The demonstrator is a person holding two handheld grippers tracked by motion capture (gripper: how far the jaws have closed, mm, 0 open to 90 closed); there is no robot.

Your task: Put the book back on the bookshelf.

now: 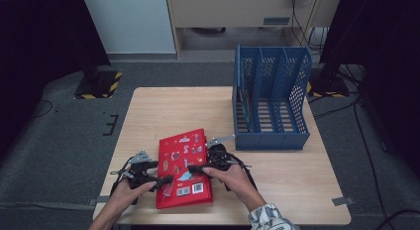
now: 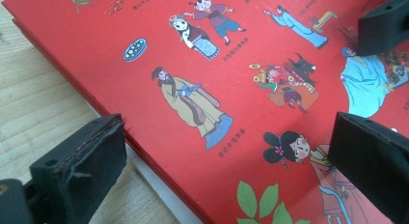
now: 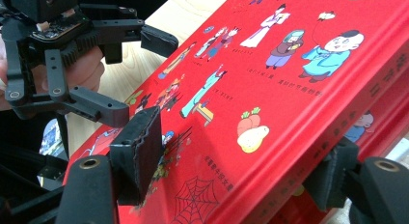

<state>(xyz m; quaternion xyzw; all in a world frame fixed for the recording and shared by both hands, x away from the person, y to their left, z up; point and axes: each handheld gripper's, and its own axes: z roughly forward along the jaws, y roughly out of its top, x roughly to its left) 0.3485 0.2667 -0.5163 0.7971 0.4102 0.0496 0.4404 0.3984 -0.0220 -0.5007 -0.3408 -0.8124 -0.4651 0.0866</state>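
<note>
High view, hands: both come in from the bottom edge, the left gripper (image 1: 166,179) at the book's left edge, the right gripper (image 1: 190,167) over its right half
High view, book (image 1: 184,168): red, flat on the table (image 1: 287,183) near the front edge, lying between the two sets of fingers
High view, rack (image 1: 271,98): blue file rack, well beyond the right fingers, slots facing up

Left gripper view, fingers (image 2: 84,171): released; one pad sits off the book's edge over bare wood, the other (image 2: 371,168) hovers above the cover, nothing pinched
Left gripper view, book (image 2: 226,84): cover with cartoon figures spans the gap between the pads

Right gripper view, fingers (image 3: 140,151): spread wide; one pad rests on the cover, the other (image 3: 337,178) sits beside the spine, no squeeze on the book (image 3: 270,89) that I can tell
Right gripper view, left gripper (image 3: 91,64): just past the near pad, open at the far edge

Risk: with the pad on top of the cover instead of under it, closing could catch only the cover and fan the pages open
Risk: two grippers this close could knock together; a one-sided lift may let the book tip and slide
</note>
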